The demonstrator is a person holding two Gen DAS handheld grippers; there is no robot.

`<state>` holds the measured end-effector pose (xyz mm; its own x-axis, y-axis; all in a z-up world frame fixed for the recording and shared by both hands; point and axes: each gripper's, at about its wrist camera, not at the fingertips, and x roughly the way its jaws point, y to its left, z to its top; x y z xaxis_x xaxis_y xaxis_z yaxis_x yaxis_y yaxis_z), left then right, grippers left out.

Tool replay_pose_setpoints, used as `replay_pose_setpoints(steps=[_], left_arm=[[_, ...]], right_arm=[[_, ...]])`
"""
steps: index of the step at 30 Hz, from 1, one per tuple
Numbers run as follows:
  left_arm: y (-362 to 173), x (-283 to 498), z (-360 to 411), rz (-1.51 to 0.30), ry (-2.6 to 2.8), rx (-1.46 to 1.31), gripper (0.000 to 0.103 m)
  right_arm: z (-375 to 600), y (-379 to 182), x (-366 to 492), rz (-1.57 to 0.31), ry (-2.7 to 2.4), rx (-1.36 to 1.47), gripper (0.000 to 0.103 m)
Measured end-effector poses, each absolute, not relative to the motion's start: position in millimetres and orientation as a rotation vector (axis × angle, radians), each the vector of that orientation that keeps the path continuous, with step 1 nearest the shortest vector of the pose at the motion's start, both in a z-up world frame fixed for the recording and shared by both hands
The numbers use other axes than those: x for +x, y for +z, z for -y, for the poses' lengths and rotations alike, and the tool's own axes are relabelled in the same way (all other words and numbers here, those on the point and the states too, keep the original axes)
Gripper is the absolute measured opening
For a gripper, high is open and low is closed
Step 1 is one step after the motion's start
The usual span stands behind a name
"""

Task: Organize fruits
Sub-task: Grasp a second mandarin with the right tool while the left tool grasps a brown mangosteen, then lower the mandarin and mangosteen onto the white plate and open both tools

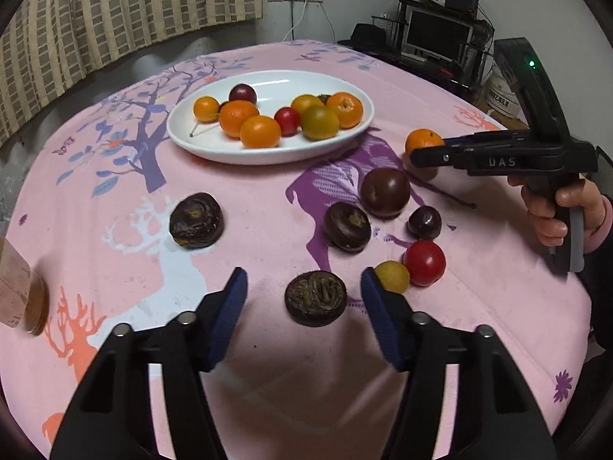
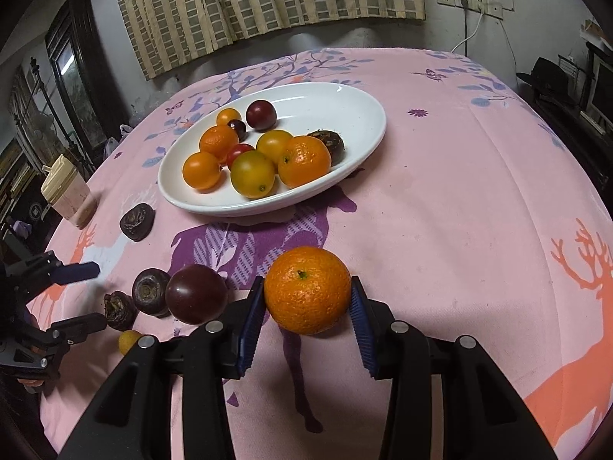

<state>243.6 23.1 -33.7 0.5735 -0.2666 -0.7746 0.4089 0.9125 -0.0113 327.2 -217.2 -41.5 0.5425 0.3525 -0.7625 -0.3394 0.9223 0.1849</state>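
Observation:
A white oval plate [image 1: 214, 145] [image 2: 367, 115] at the table's middle holds several oranges and tomatoes. My right gripper [image 2: 307, 293] [image 1: 415, 155] is shut on an orange mandarin [image 2: 307, 289] [image 1: 423, 140], just above the cloth, near the plate. My left gripper [image 1: 303, 285] [image 2: 97, 293] is open around a dark water chestnut [image 1: 315, 298] [image 2: 119, 308] lying on the cloth, its pads clear of it on both sides. A dark purple tomato [image 1: 385, 192] [image 2: 196, 294], a red tomato [image 1: 424, 262] and a small yellow fruit [image 1: 392, 276] lie nearby.
Two more water chestnuts [image 1: 196, 220] [image 1: 347, 226] and a small dark fruit [image 1: 424, 222] lie on the pink patterned cloth. A lidded cup [image 2: 67, 195] stands at the table's left edge. A curtain and a desk with a monitor [image 1: 438, 34] are behind.

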Motion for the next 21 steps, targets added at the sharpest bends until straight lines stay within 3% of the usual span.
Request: replay_pose_setpoints(steps=[7, 13, 21], left_arm=[[-44, 245, -20, -0.911, -0.410, 0.198, 0.057], [-53, 248, -16, -0.951, -0.413, 0.215, 0.038], [-50, 247, -19, -0.939, -0.394, 0.200, 0.038]], right_arm=[[218, -41, 327, -0.908, 0.412, 0.016, 0.044], [217, -41, 326, -0.907, 0.412, 0.014, 0.044], [220, -37, 324, -0.882, 0.407, 0.010, 0.044]])
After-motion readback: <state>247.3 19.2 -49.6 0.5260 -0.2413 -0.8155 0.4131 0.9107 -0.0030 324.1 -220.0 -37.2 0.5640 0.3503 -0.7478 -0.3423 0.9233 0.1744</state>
